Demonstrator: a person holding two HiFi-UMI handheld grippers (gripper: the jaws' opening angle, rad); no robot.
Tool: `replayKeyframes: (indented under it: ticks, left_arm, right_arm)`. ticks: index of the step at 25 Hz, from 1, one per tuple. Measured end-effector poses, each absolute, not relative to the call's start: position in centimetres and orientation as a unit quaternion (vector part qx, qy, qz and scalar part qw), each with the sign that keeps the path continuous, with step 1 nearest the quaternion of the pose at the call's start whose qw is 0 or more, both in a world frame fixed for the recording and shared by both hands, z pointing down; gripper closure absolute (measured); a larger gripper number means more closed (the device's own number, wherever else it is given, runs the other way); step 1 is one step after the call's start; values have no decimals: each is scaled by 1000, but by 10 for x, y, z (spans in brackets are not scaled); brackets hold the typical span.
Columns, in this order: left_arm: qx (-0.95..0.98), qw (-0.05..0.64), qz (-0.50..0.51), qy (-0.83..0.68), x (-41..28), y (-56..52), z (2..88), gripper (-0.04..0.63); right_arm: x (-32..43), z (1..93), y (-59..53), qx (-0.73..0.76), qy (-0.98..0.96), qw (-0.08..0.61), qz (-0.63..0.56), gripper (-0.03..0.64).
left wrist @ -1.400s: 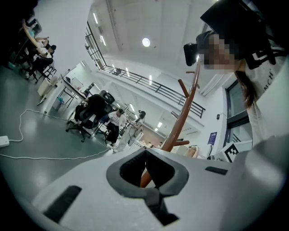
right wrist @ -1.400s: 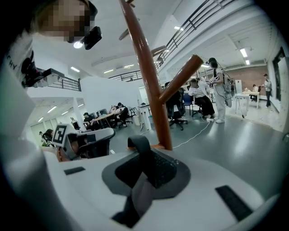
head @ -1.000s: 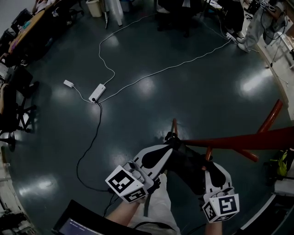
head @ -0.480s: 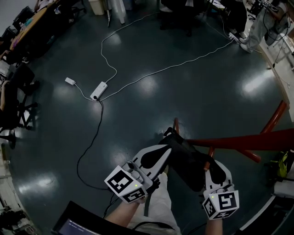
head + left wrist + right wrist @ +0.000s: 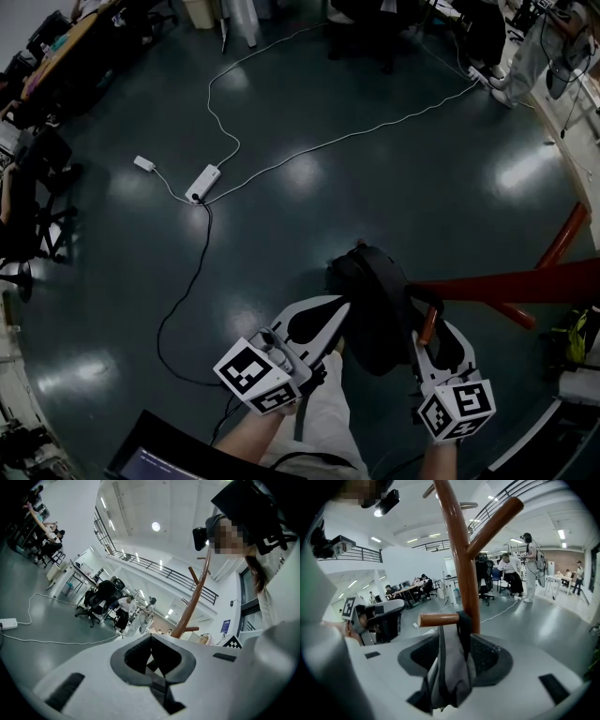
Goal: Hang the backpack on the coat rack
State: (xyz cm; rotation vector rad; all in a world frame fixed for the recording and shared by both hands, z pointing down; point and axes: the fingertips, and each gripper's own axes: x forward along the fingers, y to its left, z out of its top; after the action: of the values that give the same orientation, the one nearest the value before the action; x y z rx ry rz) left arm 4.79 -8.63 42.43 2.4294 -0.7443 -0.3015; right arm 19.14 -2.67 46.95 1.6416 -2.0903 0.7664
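Backpack [image 5: 373, 309] hanging, long axis seemingly vertical, strap [image 5: 465, 629] over rack peg [image 5: 436, 619]

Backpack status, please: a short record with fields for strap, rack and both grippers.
backpack: black, between the two grippers beside the coat rack
strap: looped over a short peg at the pole
right gripper: jaws opening, strap hanging between them
left gripper: jaws shut on a black part of the backpack
task: strap on peg; left grip not released
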Motion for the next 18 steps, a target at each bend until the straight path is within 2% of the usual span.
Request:
replayKeyframes:
  ticks: [4, 10, 18]
  left_arm:
    - [910, 288, -114, -278, 45, -85, 424, 586]
    - [910, 288, -114, -275, 45, -82, 427, 586]
    - [914, 283, -120, -264, 43, -83, 415, 586]
  right_arm:
    - [182, 471, -19, 569, -750, 192, 276, 425]
    - [178, 470, -8, 565, -749, 127, 321, 426]
    - [160, 465, 16, 540, -757, 109, 350, 430]
